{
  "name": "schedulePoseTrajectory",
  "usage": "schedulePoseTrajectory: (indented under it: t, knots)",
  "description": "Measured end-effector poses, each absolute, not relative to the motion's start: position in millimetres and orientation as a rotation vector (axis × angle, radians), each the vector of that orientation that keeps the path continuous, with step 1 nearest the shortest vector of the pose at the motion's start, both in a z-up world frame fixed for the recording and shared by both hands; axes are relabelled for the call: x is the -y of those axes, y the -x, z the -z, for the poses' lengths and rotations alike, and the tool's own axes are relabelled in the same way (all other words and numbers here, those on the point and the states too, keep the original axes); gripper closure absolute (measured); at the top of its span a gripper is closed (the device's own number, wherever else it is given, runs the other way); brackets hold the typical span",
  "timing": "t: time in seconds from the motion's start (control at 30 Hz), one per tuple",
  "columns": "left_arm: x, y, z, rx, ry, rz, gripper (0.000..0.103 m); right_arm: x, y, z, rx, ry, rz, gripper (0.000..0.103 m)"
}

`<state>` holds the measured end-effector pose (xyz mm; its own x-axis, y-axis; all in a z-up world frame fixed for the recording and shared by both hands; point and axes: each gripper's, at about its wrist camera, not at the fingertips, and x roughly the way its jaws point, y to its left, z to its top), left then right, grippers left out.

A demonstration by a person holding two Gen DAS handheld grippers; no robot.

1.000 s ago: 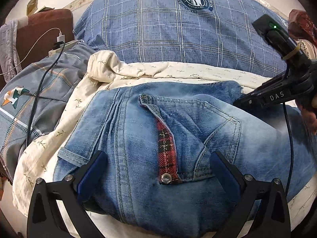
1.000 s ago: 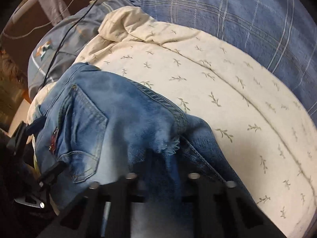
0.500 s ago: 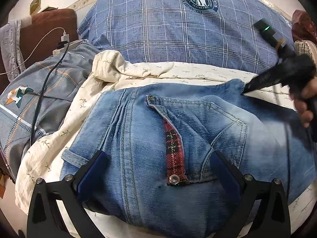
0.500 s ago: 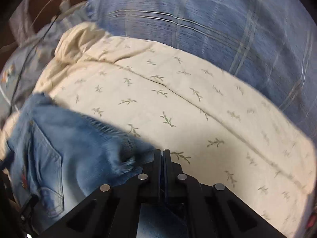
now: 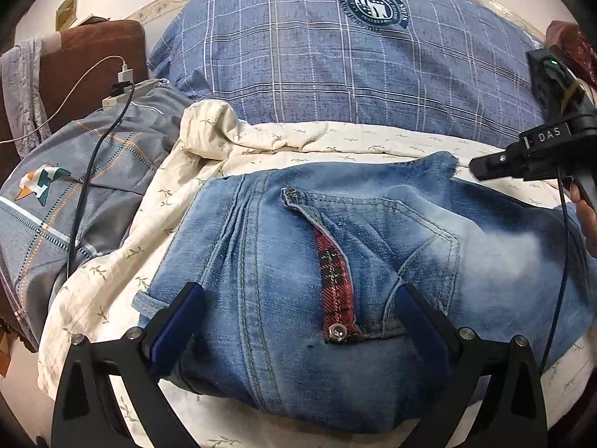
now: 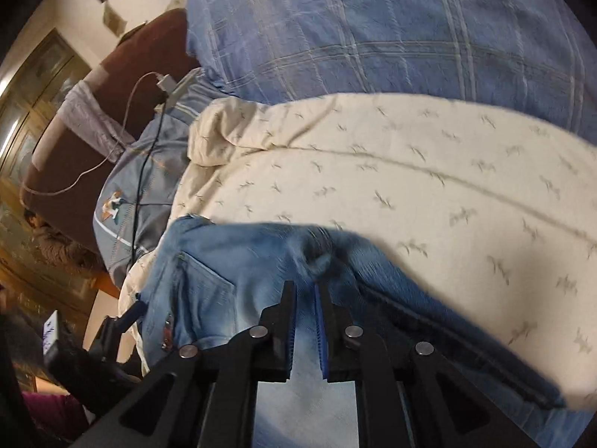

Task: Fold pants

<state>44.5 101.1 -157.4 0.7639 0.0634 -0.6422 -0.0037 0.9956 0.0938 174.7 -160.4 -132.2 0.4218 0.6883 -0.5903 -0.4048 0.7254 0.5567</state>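
Light blue jeans [image 5: 335,261] lie folded on a cream leaf-print sheet [image 5: 261,142], back pocket with its red plaid flap [image 5: 334,280] facing up. My left gripper [image 5: 298,321] is open, its blue-padded fingers [image 5: 175,321] straddling the near part of the jeans. My right gripper [image 6: 305,298] hovers over the jeans [image 6: 231,261] near their frayed far edge, its fingers a narrow gap apart with nothing between them. It also shows in the left wrist view [image 5: 485,166], just off the frayed corner [image 5: 447,160].
A large blue plaid pillow [image 5: 335,59] lies behind the sheet. A grey patterned quilt [image 5: 74,186] with a black cable [image 5: 86,186] and a charger [image 5: 125,74] lies to the left. A brown headboard [image 5: 89,56] stands at the far left.
My right gripper has let go of the frayed jeans edge and parted its fingers slightly. It drew back a little to the right. My left gripper stayed open over the jeans.
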Motion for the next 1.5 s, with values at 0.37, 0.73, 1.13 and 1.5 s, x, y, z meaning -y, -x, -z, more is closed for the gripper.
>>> schedulePoseTrajectory:
  t: [0.37,0.73,1.13,1.5]
  knots:
    - [-74.2,-24.3,146.8,-0.635,-0.151,0.074,0.001,210.6,-141.4,127.0,-0.876,-0.319,-0.592,0.023]
    - [-77.7,-27.7,147.0,-0.675,-0.135,0.061,0.001,128.8,-175.8,154.2,-1.047,0.142,-0.616,0.069]
    - [-87.7,-31.2,148.1,-0.689,-0.109,0.016,0.001,128.1,-185.1,155.9,-0.995,0.206,-0.395,0.097]
    - [-83.8,-26.8,148.9,-0.689,-0.117,0.052,0.001,209.5,-144.2,126.0,-0.862,-0.248,-0.362,0.093]
